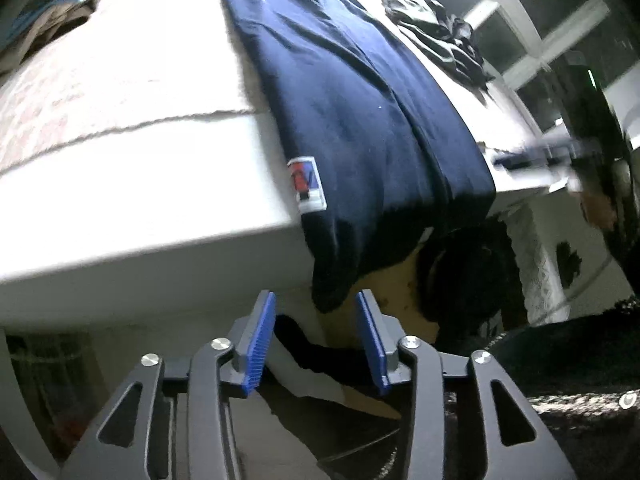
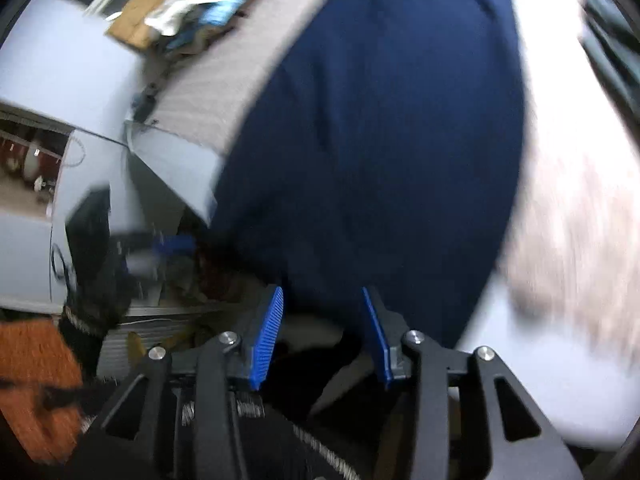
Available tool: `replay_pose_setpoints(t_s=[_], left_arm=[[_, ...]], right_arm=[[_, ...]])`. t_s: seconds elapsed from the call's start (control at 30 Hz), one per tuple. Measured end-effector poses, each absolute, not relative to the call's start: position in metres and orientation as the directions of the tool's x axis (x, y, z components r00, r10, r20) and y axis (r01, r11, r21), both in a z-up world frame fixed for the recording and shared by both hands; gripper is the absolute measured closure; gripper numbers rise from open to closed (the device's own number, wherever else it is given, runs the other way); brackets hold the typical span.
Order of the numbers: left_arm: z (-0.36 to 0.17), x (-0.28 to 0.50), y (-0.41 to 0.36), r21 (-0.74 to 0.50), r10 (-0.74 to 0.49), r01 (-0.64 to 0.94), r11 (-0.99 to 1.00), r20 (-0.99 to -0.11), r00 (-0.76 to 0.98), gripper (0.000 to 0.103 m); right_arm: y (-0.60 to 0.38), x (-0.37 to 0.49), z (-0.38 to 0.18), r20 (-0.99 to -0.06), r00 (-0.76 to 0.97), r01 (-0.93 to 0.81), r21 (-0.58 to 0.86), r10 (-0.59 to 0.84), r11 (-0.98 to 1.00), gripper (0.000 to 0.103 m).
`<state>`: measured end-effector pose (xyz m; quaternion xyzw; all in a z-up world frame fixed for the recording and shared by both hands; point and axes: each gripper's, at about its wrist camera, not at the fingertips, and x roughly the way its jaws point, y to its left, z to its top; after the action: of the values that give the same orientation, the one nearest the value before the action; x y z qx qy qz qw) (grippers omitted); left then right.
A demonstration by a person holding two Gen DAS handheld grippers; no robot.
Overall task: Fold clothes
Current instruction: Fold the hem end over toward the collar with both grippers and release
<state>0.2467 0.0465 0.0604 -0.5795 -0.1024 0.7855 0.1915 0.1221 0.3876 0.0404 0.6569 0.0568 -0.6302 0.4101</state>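
Both claws stand spread and empty: left gripper point(image 1: 316, 304) just below the hanging hem of the long navy-blue cloth garment point(image 1: 352, 112), right gripper point(image 2: 322, 300) likewise. That garment lies along the white table point(image 1: 140, 152), draping over its near edge.

Left wrist cam sits low, just below the worktop point(image 1: 140, 184) edge, looking up and along it past the wide-apart fingers of the left gripper point(image 1: 316, 340); the hanging end of the navy garment point(image 1: 360, 128) is close, with a dark clothes pile point(image 1: 436, 36) and windows far behind. Right wrist cam is tight on the same garment point(image 2: 380, 140) from the near worktop point(image 2: 560, 240) edge, facing across it past the right gripper point(image 2: 322, 336), frame motion-blurred. Shared: the navy garment and worktop edge; each view also catches the other gripper blurred at its side.
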Motion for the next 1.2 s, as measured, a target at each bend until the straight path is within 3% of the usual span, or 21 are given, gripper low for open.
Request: replay_pose_setpoints(t_s=[0.17,0.43,0.53,0.57,0.6,0.63,0.67,1.2], left_arm=[[0.045,0.229,0.054,-0.386,0.427,-0.229,-0.894,-0.888,-0.169,0.060],[0.040,0.216,0.059,-0.447,0.489,-0.268,-0.854,-0.865,-0.115,0.060],[0.044,0.215,0.066,-0.475,0.521,-0.277,-0.835,-0.845,-0.121,0.069],[0.045,0.215,0.067,-0.479,0.526,-0.276,-0.833,-0.841,-0.125,0.080],[0.047,0.215,0.066,-0.482,0.529,-0.276,-0.832,-0.838,-0.133,0.085],[0.048,0.216,0.065,-0.486,0.533,-0.274,-0.830,-0.835,-0.132,0.088],[0.049,0.216,0.064,-0.497,0.543,-0.274,-0.823,-0.830,-0.125,0.094],[0.129,0.181,0.011,-0.647,0.685,-0.226,-0.728,-0.689,-0.235,0.096]], right_arm=[[0.426,0.145,0.001,-0.925,0.131,0.559,0.366,-0.357,-0.744,0.062],[0.425,0.136,-0.021,-0.907,0.135,0.574,0.400,-0.399,-0.715,0.061],[0.424,0.133,-0.025,-0.895,0.148,0.579,0.423,-0.421,-0.697,0.061],[0.426,0.131,-0.025,-0.883,0.163,0.562,0.450,-0.440,-0.694,0.062],[0.428,0.130,-0.023,-0.870,0.173,0.546,0.474,-0.461,-0.691,0.074],[0.431,0.128,-0.017,-0.857,0.173,0.530,0.496,-0.485,-0.688,0.094],[0.434,0.126,-0.012,-0.843,0.173,0.514,0.518,-0.509,-0.684,0.097],[0.478,0.086,0.067,-0.589,0.116,0.286,0.791,-0.800,-0.541,0.098]])
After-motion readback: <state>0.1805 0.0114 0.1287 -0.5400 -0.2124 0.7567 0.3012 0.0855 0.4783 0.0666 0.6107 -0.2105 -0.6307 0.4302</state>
